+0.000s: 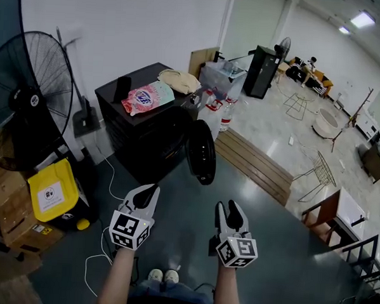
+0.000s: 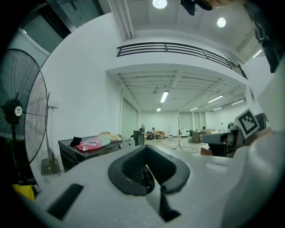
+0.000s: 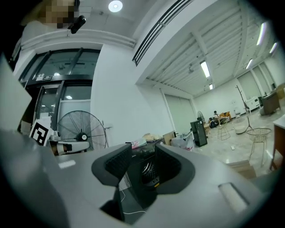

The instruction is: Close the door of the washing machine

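The black washing machine [image 1: 146, 136] stands against the white wall ahead of me, its round door [image 1: 201, 152] swung open to the right. Both grippers are held level above the floor, well short of the machine and touching nothing. My left gripper [image 1: 148, 194] has its fingers together and holds nothing; in the left gripper view its pads [image 2: 133, 171] meet, with the machine's top [image 2: 71, 151] far behind. My right gripper [image 1: 228, 211] is open and empty. In the right gripper view the machine [image 3: 143, 152] shows through the gap of the right gripper [image 3: 144, 165].
A pink detergent bag [image 1: 147, 98] and a cloth lie on the machine's top. A large floor fan [image 1: 27, 101] and a yellow bin [image 1: 51, 192] stand at the left. A white cable [image 1: 106, 239] trails on the floor. Water bottles [image 1: 220, 111] and wooden planks [image 1: 253, 164] lie right of the door.
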The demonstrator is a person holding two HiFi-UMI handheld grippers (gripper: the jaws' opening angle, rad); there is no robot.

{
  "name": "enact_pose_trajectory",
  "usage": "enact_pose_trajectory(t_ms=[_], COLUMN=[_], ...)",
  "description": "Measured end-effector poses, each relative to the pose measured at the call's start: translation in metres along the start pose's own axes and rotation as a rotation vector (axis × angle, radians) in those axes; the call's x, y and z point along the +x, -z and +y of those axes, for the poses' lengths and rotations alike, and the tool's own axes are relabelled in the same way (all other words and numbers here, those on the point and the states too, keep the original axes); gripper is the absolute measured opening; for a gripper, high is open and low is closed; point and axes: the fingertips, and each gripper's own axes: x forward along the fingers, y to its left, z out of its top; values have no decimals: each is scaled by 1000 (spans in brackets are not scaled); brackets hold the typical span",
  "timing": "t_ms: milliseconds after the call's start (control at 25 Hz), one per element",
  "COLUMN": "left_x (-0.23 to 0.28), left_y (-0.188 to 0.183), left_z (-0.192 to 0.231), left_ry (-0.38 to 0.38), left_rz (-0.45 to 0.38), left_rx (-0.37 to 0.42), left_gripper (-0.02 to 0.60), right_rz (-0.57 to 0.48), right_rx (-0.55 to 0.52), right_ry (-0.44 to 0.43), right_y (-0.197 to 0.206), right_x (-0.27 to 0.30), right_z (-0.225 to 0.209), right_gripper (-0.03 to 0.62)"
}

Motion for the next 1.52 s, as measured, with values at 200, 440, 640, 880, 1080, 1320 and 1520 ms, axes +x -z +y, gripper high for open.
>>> enact_pose_trajectory(t_ms=[200, 440, 640, 880, 1080, 1320, 1520], left_x=[7, 8, 16, 49, 96, 155, 212], left_y=[-3, -3, 1, 11, 19, 16, 17], left_z=[6, 7, 23, 48, 85, 146, 185], left_ry=[-22, -61, -105, -105, -73, -49, 5], left_rz=[1, -21, -22, -18, -6, -1, 19], left_rx=[8, 16, 4, -15, 0, -4, -9], left_gripper=[-2, -2, -2, -2, -2, -2, -2], right_rz=[-5, -12, 8, 21, 25, 47, 62], right_rx=[16, 22, 31, 32, 22, 22, 26], right_ry=[-20, -50, -60, -58, -37, 7, 39], right_y=[0, 1, 9, 20, 26, 37, 44], right_x=[8, 19, 38, 80, 141, 218, 277], right_z=[-10, -26, -39, -54, -67, -82, -92], right_gripper=[178, 187, 187, 187, 187, 186, 186])
